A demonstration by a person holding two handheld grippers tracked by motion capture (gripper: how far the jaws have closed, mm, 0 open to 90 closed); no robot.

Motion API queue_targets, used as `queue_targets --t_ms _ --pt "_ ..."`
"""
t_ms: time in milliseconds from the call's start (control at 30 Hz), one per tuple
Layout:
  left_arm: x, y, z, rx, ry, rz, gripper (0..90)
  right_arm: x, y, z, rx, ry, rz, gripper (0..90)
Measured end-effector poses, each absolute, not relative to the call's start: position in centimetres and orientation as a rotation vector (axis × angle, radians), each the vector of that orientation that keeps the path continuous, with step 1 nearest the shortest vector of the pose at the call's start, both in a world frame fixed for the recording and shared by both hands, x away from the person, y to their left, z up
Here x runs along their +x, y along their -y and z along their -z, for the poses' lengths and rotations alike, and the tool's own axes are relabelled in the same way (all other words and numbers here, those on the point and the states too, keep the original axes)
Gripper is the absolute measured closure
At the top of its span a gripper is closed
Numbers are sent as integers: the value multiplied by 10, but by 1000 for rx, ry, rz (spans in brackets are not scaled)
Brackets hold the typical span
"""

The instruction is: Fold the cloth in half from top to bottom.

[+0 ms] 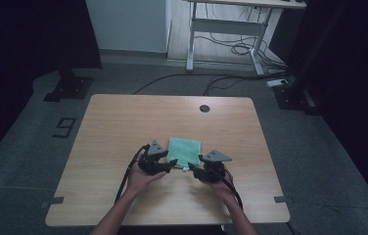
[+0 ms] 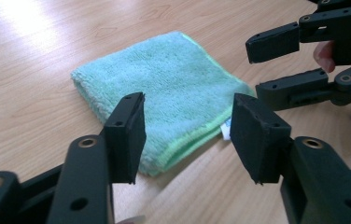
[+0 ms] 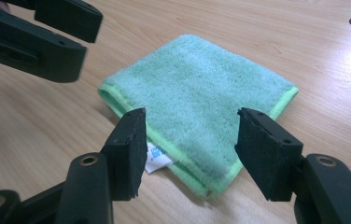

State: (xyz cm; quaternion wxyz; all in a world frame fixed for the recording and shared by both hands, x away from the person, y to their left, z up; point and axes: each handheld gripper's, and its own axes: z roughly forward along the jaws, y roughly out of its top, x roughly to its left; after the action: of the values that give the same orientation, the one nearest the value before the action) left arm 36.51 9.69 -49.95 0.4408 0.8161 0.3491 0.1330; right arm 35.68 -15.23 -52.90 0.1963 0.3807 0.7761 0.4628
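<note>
A folded green cloth (image 1: 185,151) lies flat on the wooden table (image 1: 118,127), a little nearer the person's edge than the middle. It is a fluffy microfibre square with a brighter green stitched hem, and a small white label (image 3: 157,159) pokes out from under its near edge. There is no bowl, box or tray on the table; the cloth simply rests on the bare wood.

The person holds both tools low at the cloth's near edge, forearms coming in from below in the high view. The left gripper (image 1: 172,164) sits at the near left corner of the cloth, its jaws spread wide with nothing between them; in the left gripper view (image 2: 187,135) the cloth's corner lies just beyond the gap, not pinched. The right gripper (image 1: 195,169) sits at the near right corner, also spread wide and holding nothing; in the right gripper view (image 3: 190,149) the cloth's hem and the label lie in front of the gap, and I cannot tell whether the tips touch the fabric.

The two grippers point towards each other, close together, with the label between them. A round dark grommet (image 1: 204,108) sits near the table's far edge.
</note>
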Motion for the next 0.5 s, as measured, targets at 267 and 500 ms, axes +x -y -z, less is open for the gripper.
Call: queue_targets --t_ms 267,500 --pt "348 -110 500 2016 -867 -348 411 342 163 530 1055 -2167 -1318 419" --pt "325 -124 506 2029 -865 -373 402 322 179 534 1043 -2162 -1310 417"
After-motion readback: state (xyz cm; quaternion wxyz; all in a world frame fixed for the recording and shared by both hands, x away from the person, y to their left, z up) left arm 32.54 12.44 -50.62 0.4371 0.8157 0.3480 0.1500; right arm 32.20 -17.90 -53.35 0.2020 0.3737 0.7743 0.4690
